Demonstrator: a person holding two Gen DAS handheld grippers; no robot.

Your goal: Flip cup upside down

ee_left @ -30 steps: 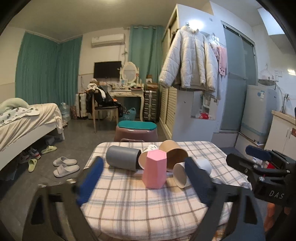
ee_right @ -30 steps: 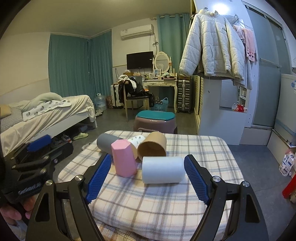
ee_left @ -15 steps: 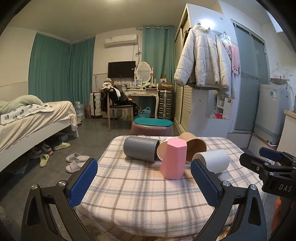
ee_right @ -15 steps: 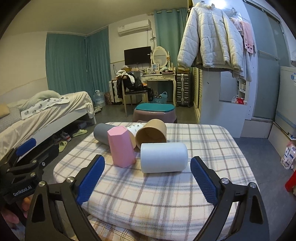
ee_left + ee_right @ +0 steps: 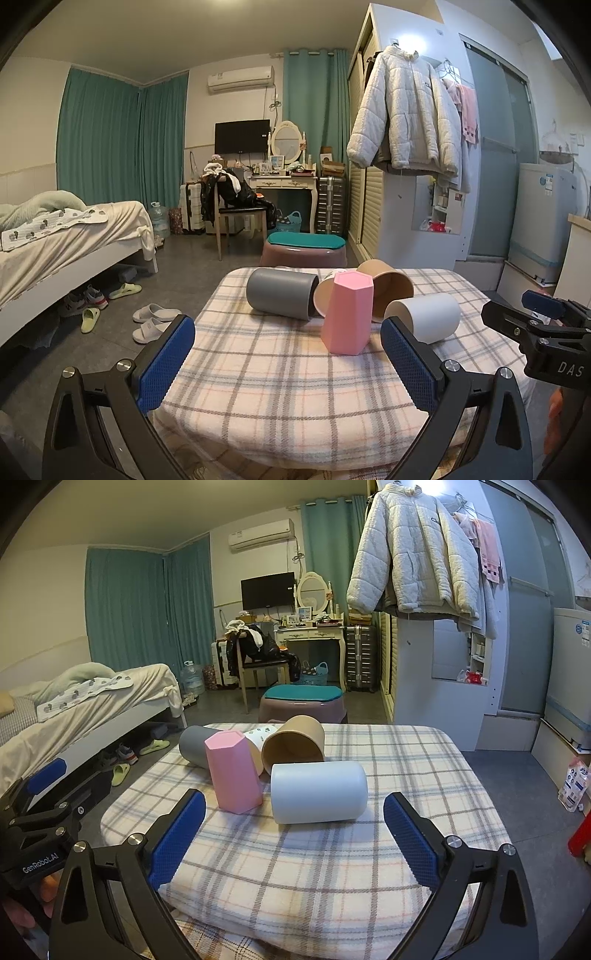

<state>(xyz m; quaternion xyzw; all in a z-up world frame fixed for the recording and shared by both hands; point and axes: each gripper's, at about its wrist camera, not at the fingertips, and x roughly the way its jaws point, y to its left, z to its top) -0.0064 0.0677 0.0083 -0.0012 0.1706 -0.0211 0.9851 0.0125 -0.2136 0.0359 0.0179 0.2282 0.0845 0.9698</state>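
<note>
A pink hexagonal cup stands with its closed end up on the plaid-covered table. A grey cup, a brown cup, a white cup and a patterned paper cup lie on their sides around it. My left gripper is open and empty, short of the cups. My right gripper is open and empty, just in front of the white cup.
A purple stool with a teal cushion stands behind the table. A bed is at the left with slippers on the floor. A wardrobe with a hanging white jacket is at the right.
Both grippers have drawn back and up from the cups, and both now stand wider open. The cups have not moved.
</note>
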